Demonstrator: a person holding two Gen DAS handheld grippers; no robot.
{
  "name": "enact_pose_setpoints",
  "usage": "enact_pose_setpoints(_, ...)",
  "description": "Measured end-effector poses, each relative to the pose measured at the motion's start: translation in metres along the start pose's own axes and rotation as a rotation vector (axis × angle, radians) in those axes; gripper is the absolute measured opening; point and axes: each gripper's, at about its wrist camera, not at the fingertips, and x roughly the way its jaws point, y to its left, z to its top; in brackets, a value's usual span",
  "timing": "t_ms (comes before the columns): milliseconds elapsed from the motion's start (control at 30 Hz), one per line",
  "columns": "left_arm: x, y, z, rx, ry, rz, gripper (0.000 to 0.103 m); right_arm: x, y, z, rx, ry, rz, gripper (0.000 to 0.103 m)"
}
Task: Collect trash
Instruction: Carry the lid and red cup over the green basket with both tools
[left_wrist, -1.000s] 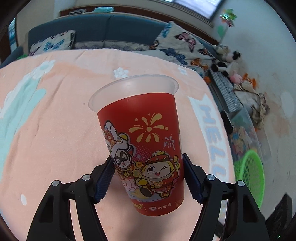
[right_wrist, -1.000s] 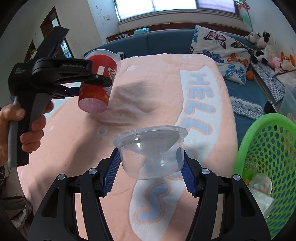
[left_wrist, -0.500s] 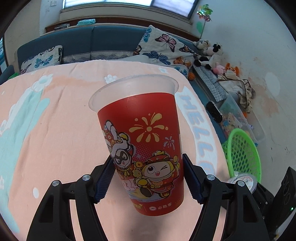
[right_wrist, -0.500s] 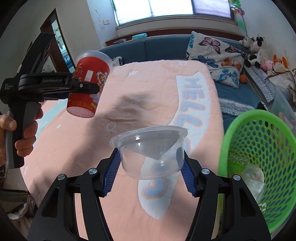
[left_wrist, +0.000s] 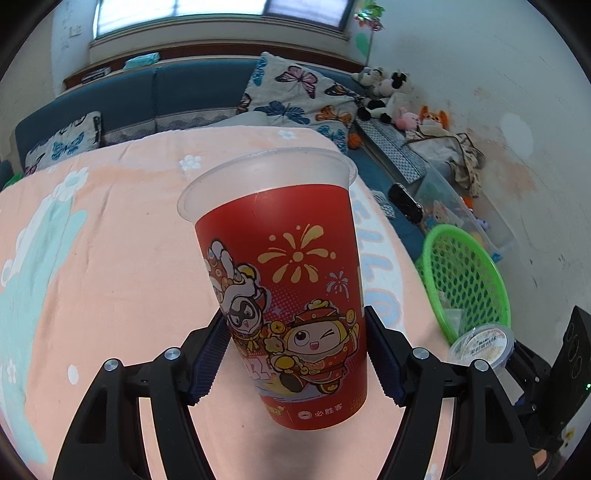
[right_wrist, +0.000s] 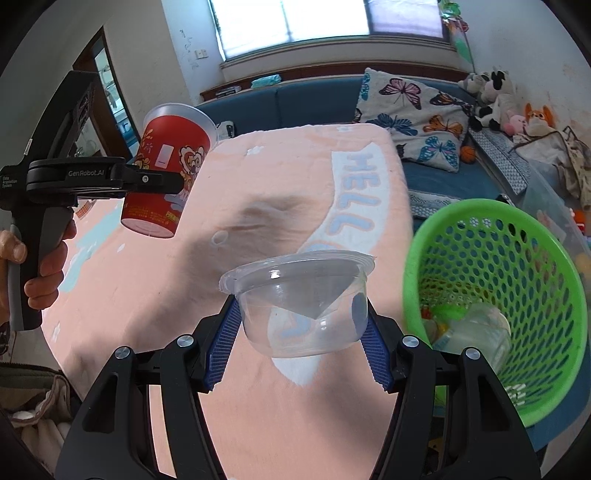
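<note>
Trash is in the air on both sides: the left gripper (left_wrist: 295, 354) is clamped on a tall red plastic cup with cartoon figures and a frosted rim (left_wrist: 284, 280), and the right gripper (right_wrist: 297, 347) is closed round a clear, empty plastic tub with a flanged lip (right_wrist: 301, 302). The landmark is the green perforated plastic basket (right_wrist: 517, 258), standing off the edge of the peach "HELLO" blanket (right_wrist: 258, 206). The tub hangs just beside the basket's near rim, not yet over the opening. The cup is well away from the basket, out over the blanket.

What could go wrong? The tub's walls are thin and slick, and the blue pads bite low on them, so a jolt could pop it loose onto the blanket short of the basket. Letting go too early would bounce it off the rim. The basket already holds a pale crumpled bottle (right_wrist: 476, 328) and scraps, so a light tub may settle high and roll out. The cup is tilted in its grip and held near the base. Top-heavy, it could swing on the way over. Two grippers converging on one opening also risk a knock.

Against a second ago, the basket looms far larger in the right view and has slid closer to the tub. In the left view it has come nearer too, and a lidded round container (left_wrist: 482, 341) now shows by its rim.
</note>
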Motion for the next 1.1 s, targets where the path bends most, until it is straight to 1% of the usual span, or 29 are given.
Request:
enact_pose_setpoints(300,-0.005,-0.030,-0.005,0.074,0.008,-0.014,0.068,-0.023,-0.007,-0.005,-0.002,-0.020,-0.038,0.062)
enact_pose_setpoints(567,0.000,-0.059,-0.003,0.126,0.018,-0.037,0.068,-0.038,-0.022,-0.007,0.026,-0.029,-0.084,0.062)
enact_pose_setpoints(867,0.010,-0.092,0.007,0.179,0.032,-0.066,0.068,-0.050,-0.050,-0.008,0.069,-0.031,-0.138,0.062)
enact_pose_setpoints(1100,0.022,-0.114,0.013,0.211,0.052,-0.085,0.068,-0.054,-0.083,-0.010,0.123,-0.028,-0.183,0.062)
